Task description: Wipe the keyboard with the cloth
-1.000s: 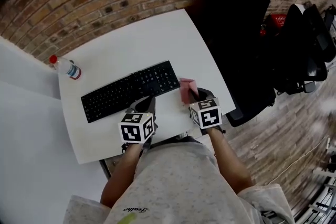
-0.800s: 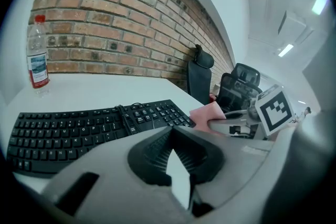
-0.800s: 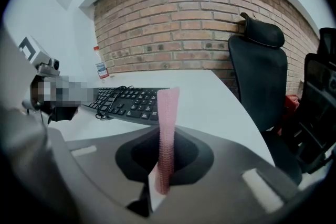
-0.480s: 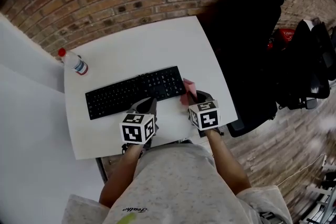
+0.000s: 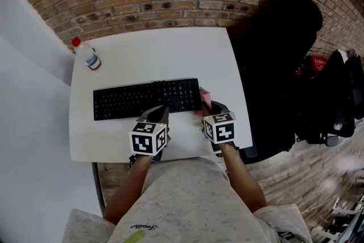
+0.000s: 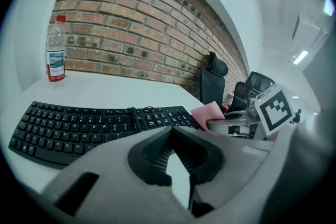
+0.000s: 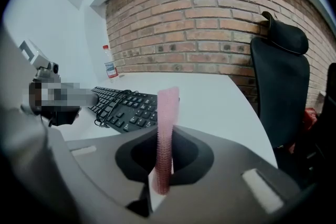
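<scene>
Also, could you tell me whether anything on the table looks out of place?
A black cable lies bunched across the keys of the keyboard, where the cloth would probably wipe. Nothing else stands out; the bottle stands upright.

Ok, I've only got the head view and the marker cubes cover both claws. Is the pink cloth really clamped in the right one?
Observer: Yes. In the right gripper view the right claw is shut on the cloth, which stands up on edge between its jaws.
Operator: And the left one, anything in it?
Observer: No. The left gripper view shows the left claw with its jaws together and nothing between them.
Operator: Anything on the keys I should watch for?
Observer: A thin black cable lies looped across the keys of the keyboard.
</scene>
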{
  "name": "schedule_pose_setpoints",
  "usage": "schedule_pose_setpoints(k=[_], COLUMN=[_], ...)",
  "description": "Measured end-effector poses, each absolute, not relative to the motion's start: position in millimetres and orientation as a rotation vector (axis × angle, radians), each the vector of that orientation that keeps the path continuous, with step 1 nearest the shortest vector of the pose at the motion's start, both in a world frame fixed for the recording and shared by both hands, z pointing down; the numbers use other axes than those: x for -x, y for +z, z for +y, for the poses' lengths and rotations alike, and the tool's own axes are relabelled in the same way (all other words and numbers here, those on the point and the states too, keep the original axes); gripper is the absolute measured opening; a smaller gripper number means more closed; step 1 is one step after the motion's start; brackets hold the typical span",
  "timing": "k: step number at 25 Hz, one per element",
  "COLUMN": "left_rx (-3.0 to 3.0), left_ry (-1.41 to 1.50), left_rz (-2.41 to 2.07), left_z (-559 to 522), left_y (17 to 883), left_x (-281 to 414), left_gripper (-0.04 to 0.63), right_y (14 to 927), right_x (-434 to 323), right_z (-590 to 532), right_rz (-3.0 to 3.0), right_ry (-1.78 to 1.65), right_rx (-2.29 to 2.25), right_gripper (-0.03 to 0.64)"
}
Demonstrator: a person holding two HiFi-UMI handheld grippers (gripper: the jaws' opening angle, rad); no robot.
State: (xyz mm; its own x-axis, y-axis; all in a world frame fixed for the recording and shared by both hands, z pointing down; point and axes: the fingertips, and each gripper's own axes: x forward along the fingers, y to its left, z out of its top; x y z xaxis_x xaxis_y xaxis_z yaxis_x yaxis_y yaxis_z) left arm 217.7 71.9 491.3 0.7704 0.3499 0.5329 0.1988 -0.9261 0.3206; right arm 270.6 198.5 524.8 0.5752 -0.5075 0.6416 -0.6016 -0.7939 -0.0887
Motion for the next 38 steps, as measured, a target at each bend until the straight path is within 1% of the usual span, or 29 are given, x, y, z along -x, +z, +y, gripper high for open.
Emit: schedule_pose_setpoints(k=[27,38], left_rx=[-2.684,-2.680], left_ry=[0.866,0.812], left_rz=[0.013,-0.093], left_z=[35,28], left_y=[506,497], left_x=[-227,-224], left_gripper=[-0.003,-0.003], right_y=[517,517], right_x=[-330,-345], right_z=[177,175], right_rz=[-1.265,-1.331], right_ry=[0.993,0.946], right_rx=[-2.507,-2.413], right_gripper=[0.024,0.023])
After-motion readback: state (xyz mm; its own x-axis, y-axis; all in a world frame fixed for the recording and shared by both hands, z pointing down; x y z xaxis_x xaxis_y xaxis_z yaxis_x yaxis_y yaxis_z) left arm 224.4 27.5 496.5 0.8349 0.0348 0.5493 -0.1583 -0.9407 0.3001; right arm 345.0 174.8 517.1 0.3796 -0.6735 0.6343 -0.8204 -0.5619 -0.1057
